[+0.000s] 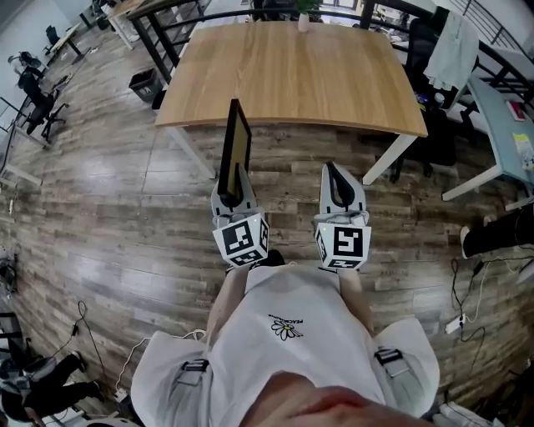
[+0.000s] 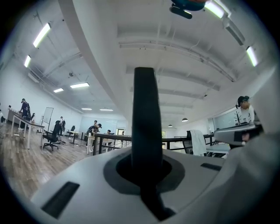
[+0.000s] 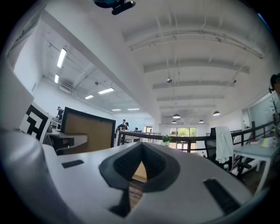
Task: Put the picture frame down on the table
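The picture frame [image 1: 236, 142] has a black border and a brown back. It stands upright, edge-on, just before the near edge of the wooden table [image 1: 292, 71]. My left gripper [image 1: 237, 179] is shut on its lower part. In the left gripper view the frame's black edge [image 2: 146, 122] rises between the jaws. My right gripper [image 1: 336, 171] is level with the left one, a little to its right, shut with nothing in it. The right gripper view shows the frame's brown back [image 3: 87, 131] at the left.
A small pot [image 1: 304, 21] stands at the table's far edge. An office chair with a white garment [image 1: 450, 50] and a pale desk [image 1: 501, 125] are to the right. A black bin [image 1: 143, 83] sits on the wood floor at the left. Cables [image 1: 467, 308] lie at the lower right.
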Demonstrator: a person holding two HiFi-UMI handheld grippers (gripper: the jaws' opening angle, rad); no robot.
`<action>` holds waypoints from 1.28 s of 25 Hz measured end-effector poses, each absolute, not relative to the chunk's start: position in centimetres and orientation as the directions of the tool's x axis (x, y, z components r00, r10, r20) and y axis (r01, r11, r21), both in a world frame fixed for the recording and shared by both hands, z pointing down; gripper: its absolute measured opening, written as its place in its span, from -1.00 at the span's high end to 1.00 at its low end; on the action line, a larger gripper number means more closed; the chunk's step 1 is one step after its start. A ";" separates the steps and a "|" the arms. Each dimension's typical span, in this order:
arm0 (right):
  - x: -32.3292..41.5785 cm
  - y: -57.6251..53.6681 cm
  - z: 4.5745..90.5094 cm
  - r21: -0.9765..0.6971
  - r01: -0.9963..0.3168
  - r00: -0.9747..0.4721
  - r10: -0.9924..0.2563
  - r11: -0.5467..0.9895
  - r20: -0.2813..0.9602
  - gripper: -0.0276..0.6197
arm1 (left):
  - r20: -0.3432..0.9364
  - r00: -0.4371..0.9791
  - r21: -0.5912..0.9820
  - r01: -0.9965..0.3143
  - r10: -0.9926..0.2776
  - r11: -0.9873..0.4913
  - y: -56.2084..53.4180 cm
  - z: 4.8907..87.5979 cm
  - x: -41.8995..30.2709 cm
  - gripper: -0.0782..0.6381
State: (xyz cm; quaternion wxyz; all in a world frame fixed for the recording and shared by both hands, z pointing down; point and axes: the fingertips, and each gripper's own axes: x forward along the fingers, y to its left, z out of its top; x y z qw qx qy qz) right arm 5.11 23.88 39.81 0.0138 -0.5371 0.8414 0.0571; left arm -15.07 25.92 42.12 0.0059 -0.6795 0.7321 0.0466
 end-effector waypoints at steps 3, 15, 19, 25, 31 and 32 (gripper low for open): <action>4.4 24.0 40.5 0.041 -0.900 -0.436 -0.897 0.434 -0.071 0.88 | -0.107 -0.092 0.042 -0.995 -0.990 0.088 27.4 41.2 -15.6 0.72; 5.6 20.5 39.0 0.016 -0.928 -0.371 -0.918 0.373 -0.142 0.88 | -0.213 -0.185 0.127 -0.979 -0.959 0.161 23.5 39.1 -19.9 0.72; 8.1 17.7 38.5 0.033 -0.952 -0.305 -0.939 0.304 -0.160 0.88 | -0.247 -0.170 0.160 -0.978 -0.954 0.133 19.0 37.8 -20.1 0.72; 10.5 11.1 39.7 0.039 -0.969 -0.248 -0.959 0.245 -0.138 0.88 | -0.243 -0.153 0.120 -0.985 -0.958 0.127 11.5 37.6 -19.3 0.72; 8.3 2.1 40.5 0.054 -0.960 -0.277 -0.957 0.273 -0.086 0.88 | -0.185 -0.141 0.082 -0.988 -0.973 0.127 2.7 39.1 -19.7 0.72; 7.7 0.5 39.8 0.063 -0.958 -0.284 -0.955 0.279 -0.092 0.88 | -0.185 -0.138 0.086 -0.989 -0.973 0.124 1.1 38.9 -19.9 0.72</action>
